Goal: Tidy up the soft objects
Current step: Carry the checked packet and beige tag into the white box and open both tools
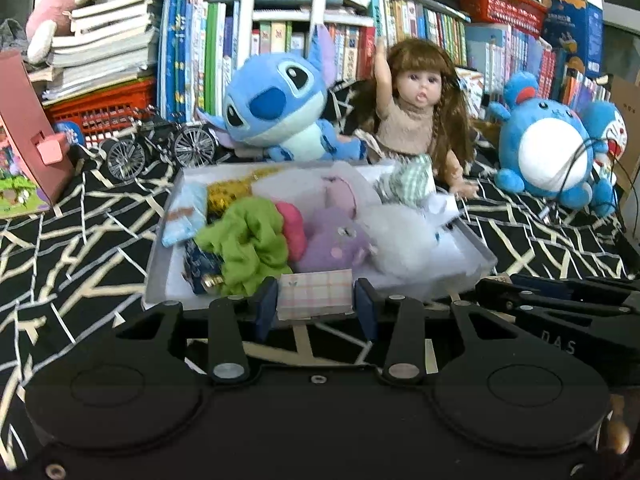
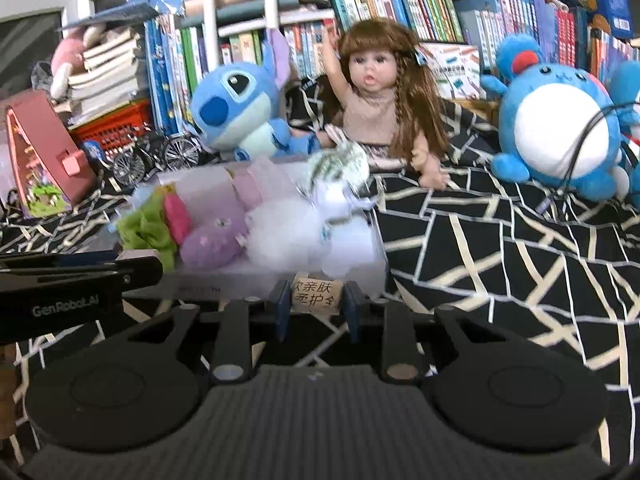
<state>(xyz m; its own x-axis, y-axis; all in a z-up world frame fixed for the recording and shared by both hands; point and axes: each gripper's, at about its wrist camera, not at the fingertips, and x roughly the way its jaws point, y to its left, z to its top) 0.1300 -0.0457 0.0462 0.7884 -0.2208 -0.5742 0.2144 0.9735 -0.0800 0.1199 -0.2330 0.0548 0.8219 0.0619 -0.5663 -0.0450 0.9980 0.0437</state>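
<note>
Both wrist cameras looked forward and slightly down, close over the tray (image 1: 160,240) of soft things, sharing the doll (image 2: 376,96) and bookshelves (image 1: 420,24) behind.

I see a black cloth (image 1: 100,240) with pale crisscross lines covering the surface; behind it, packed rows of books (image 1: 420,24); a white ladder frame (image 1: 248,0); red baskets (image 1: 500,2); dim indoor light.

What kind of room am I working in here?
Most likely a child's bedroom or playroom at home. Crowded rows of children's books line the back, a doll and blue plush toy sit on a black patterned cloth, and a white box of soft items lies in front.
</note>
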